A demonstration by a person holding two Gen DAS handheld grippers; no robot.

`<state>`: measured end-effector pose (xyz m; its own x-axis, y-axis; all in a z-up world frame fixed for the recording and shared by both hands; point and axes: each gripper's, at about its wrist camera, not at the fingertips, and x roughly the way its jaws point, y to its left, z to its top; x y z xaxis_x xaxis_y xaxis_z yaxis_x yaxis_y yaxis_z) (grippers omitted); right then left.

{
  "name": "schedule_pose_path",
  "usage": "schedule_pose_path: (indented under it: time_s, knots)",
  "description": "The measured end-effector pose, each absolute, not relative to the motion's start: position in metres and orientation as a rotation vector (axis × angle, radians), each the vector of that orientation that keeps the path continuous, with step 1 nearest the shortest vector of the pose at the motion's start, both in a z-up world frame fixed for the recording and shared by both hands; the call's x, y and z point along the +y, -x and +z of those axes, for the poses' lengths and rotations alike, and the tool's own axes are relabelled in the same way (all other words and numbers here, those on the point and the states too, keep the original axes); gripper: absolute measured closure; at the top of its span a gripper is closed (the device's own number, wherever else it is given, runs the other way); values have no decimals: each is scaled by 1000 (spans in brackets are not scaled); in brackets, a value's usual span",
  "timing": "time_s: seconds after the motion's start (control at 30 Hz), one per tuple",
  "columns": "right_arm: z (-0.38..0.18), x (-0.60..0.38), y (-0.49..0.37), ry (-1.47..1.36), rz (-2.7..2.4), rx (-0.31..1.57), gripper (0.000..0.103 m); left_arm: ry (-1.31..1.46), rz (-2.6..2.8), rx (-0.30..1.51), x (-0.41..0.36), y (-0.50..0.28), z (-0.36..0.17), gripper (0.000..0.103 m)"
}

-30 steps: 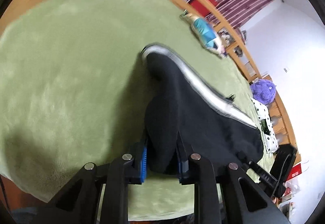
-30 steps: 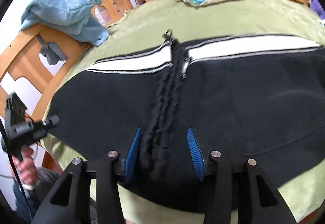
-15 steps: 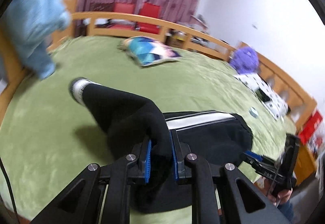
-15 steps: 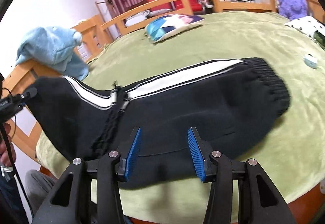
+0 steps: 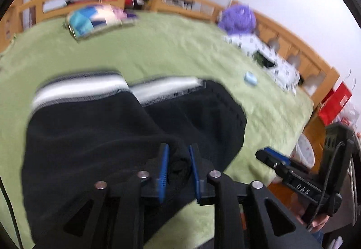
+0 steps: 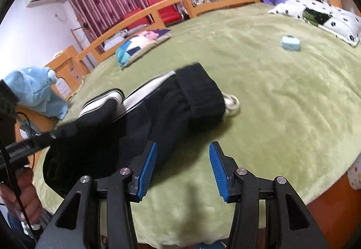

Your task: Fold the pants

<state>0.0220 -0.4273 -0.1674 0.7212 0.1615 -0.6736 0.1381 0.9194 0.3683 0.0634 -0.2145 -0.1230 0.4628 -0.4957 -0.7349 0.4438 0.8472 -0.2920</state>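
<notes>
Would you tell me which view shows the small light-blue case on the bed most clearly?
The right wrist view: the light-blue case lies sharp and unobstructed on the green bedspread, beside the spotted pillow. The left wrist view shows it only as a motion-blurred patch.

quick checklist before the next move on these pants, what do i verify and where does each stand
1. Left tool gripping the black pants with white side stripes: ok, blue pads pinch a bunch of fabric.
2. Right tool free of cloth: ok, open, nothing between its pads.
3. Leg end laid over the waist part: ok, ribbed black cuff lies on top.
4. Edges lined up: cannot tell, left view is blurred.
5. Landing area on the green bedspread: ok, small light blue case sits well away.
6. Fold lying flat: not ok, fabric near the left tool is bunched and lifted.
</notes>
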Motion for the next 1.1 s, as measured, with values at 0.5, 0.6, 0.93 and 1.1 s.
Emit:
schedule_pose_path:
  time_s: [0.5, 0.6, 0.93, 1.1]
  knots:
    - [-147, -366, -36, -321, 81, 778, 55, 78, -497, 823, -160, -49, -85, 60]
    - [-144, -350, -43, -326, 98, 789, 55, 71, -448, 783, -130, -49, -76, 40]
    - [-106, -285, -96, -287, 210, 833, 44, 202, -146, 765, 2, -74, -77, 38]
    - [-146, -274, -125, -267, 122, 846, 62, 201, -89, 793, 21, -86, -97, 39]
